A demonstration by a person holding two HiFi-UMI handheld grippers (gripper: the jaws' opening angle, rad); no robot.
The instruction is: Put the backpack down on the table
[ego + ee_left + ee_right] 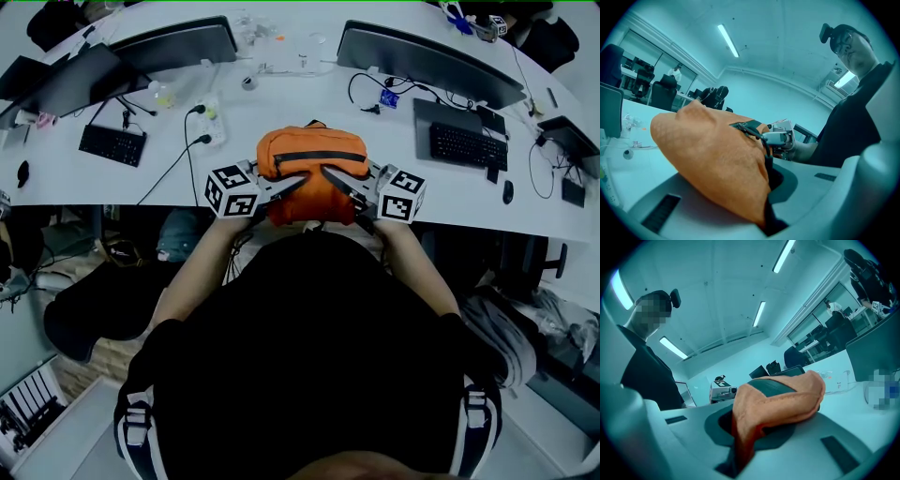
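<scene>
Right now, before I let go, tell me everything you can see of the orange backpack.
The backpack is small, soft and slumped, of orange woven-looking fabric, with a black zipper across its top. It is at the near edge of the white table; whether its weight rests there I cannot tell. The left gripper and right gripper are each shut on a pinched fold of its fabric.

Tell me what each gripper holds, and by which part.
Both hold the orange backpack: the left gripper pinches a fabric fold on its left side, the right gripper one on its right side.
</scene>
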